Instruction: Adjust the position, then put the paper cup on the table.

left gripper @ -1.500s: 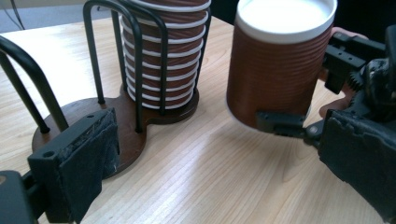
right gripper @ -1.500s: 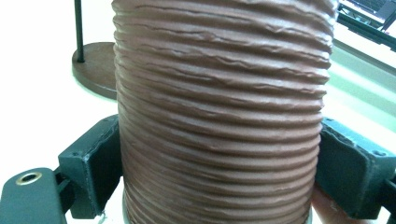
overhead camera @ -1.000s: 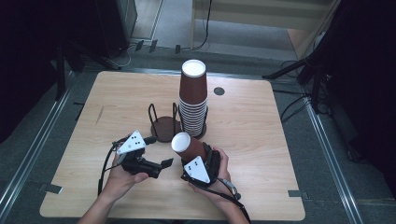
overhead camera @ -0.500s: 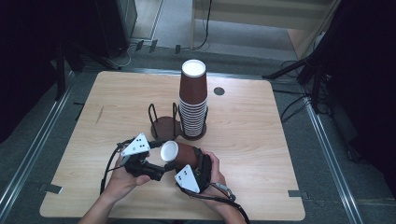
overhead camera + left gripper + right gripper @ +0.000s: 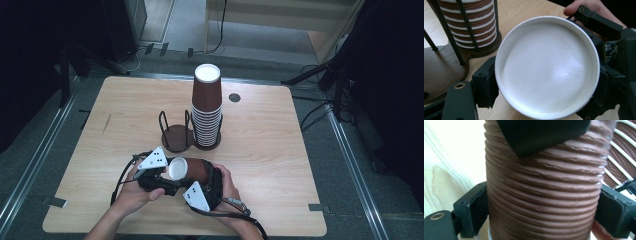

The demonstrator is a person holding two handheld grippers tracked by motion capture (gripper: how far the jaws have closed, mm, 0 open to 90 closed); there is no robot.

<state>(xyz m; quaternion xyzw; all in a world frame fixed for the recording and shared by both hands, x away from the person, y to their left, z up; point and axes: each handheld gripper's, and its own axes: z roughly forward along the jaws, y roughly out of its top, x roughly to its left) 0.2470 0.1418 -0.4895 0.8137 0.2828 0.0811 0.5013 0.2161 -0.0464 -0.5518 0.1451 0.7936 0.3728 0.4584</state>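
A brown ribbed paper cup [image 5: 194, 170] lies on its side low over the table, its white mouth toward my left gripper [image 5: 171, 176]. In the left gripper view the white inside of the cup [image 5: 549, 70] is close up. The left jaws have just been closing and now press on its rim from both sides. My right gripper [image 5: 202, 175] holds the cup's ribbed wall [image 5: 544, 195]. Its pads [image 5: 472, 211] touch both flanks, though its jaws have just been opening a little. The black block at the top of the right gripper view is the left gripper's jaw.
A tall stack of brown cups [image 5: 206, 107] stands in a wire holder at the table's middle. An empty round holder base [image 5: 176, 136] with wire posts sits just left of it. A small dark hole [image 5: 234, 97] marks the far right of the tabletop.
The cup has tipped from nearly upright in the right gripper to lying with its mouth to the left. The left gripper has shut on its rim.
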